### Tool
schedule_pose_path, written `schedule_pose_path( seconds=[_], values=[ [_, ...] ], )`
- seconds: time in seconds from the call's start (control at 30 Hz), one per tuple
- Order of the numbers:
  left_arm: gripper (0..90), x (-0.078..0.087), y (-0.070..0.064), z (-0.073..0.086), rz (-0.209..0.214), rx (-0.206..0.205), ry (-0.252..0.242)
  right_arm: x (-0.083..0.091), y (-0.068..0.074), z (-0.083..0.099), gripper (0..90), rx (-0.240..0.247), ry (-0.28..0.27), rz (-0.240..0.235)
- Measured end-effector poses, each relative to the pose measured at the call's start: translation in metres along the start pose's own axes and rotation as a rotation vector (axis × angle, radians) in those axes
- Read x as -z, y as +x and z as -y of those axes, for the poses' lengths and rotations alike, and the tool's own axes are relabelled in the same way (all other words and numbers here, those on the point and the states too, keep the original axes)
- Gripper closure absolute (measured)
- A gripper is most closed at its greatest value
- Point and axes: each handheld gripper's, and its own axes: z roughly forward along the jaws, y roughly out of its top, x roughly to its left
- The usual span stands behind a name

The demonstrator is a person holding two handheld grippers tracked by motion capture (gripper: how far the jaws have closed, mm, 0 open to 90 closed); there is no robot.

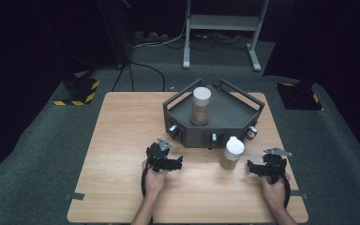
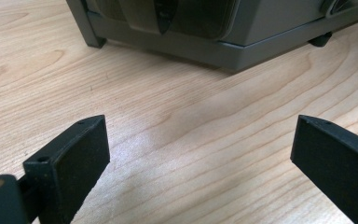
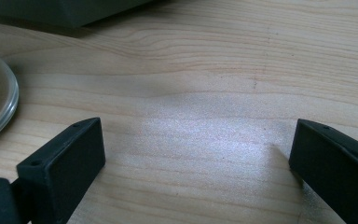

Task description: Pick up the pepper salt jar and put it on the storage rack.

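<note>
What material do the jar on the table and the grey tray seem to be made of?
The jar on the table looks like clear glass or plastic: its brown contents show through, under a white, probably plastic lid. The grey tray seems matte plastic or painted metal, with even colour and no shine.

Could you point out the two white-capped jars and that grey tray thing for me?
Jar on the table (image 1: 231,154), high view, on its brown-filled body below the cap.
Jar in the tray (image 1: 200,108), high view, on its brown body.
Grey tray (image 1: 229,112), high view, on its bare floor.

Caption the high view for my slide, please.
Two open grippers flank a white-capped jar before a grey tray.
</note>
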Motion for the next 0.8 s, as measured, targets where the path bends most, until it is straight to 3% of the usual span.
schedule_pose_path(
  seconds=[0.27, 0.8],
  values=[
    [4.4, -0.005, -0.005, -0.001, -0.028, -0.022, 0.011, 0.0, 0.0, 0.0, 2.7, 0.0, 0.0, 0.0],
    [4.2, -0.015, -0.005, 0.006, -0.082, 0.014, 0.038, 0.0, 0.001, 0.0, 2.3, 0.0, 0.0, 0.002]
  ],
)
